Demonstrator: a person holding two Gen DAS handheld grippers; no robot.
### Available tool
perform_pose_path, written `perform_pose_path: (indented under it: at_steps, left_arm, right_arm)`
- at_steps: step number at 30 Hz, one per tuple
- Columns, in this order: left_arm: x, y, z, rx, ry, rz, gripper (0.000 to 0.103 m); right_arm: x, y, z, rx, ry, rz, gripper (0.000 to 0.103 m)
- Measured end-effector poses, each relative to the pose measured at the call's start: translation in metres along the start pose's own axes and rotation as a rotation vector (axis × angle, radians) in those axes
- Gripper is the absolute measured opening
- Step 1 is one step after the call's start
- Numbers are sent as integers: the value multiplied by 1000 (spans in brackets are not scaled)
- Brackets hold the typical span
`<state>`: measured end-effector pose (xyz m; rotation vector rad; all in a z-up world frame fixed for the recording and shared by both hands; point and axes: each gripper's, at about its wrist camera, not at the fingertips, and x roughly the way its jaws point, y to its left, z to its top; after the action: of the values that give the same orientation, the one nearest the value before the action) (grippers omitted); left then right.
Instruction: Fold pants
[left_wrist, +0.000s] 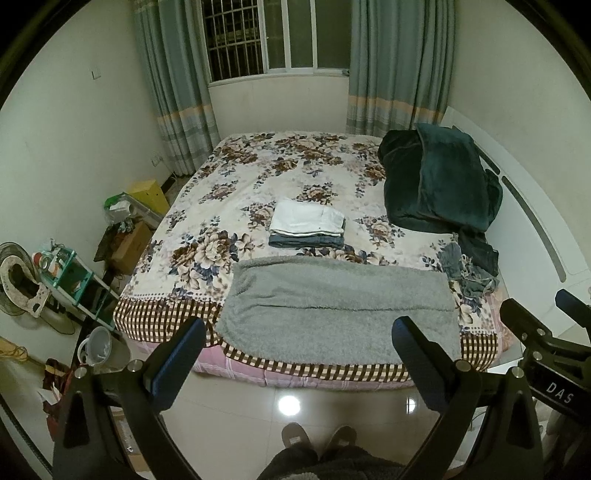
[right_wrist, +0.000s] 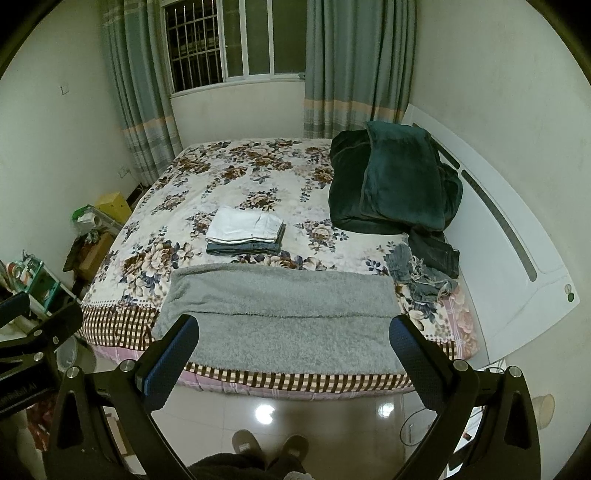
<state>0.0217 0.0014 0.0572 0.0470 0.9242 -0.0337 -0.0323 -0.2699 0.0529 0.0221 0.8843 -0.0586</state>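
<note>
**Left wrist view: grey pants half-folded at the bed's edge**

The grey pants lie flat on the near edge of the bed, doubled lengthwise by the look of it. Further folds are likely left. Behind them sits a stack of folded pants. The left gripper and right gripper both gape wide and empty.

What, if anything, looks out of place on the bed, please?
The crumpled jeans lie in a heap at the bed's right edge, unlike the neat folded stack mid-bed. The grey pants overhang the near edge.
</note>
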Motion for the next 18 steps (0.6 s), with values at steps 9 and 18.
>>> perform_pose_path:
  at_steps: [9, 18]
  left_arm:
    - [0, 0, 0, 1, -1, 2, 103]
    - [4, -7, 0, -12, 9, 6, 103]
  right_arm:
    - [-3, 3, 1, 1, -2, -1, 103]
    - [-4, 9, 4, -7, 13, 12, 103]
